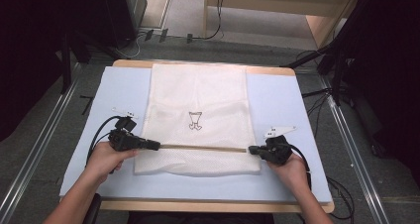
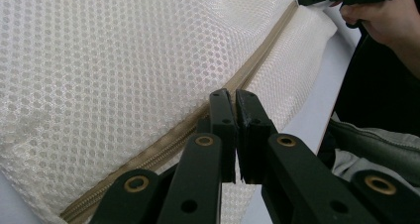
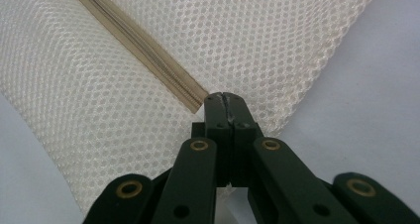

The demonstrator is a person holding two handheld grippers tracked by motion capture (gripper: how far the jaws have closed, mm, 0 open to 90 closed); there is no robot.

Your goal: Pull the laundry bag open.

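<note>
My left gripper [image 1: 154, 145] sits at the left end of the tan zipper [image 1: 203, 147], its jaws pressed together with only a hairline gap, and from the left gripper view I cannot tell whether any fabric is caught between them, though the tips rest right against the zipper's tape. Between my two hands the white mesh laundry bag [image 1: 198, 105] lies flat along the middle of the pale blue table mat [image 1: 282, 105], the zipper running straight across its near part. My right gripper [image 1: 253, 149] is clamped fully closed at the zipper's right end, near the bag's right edge.
</note>
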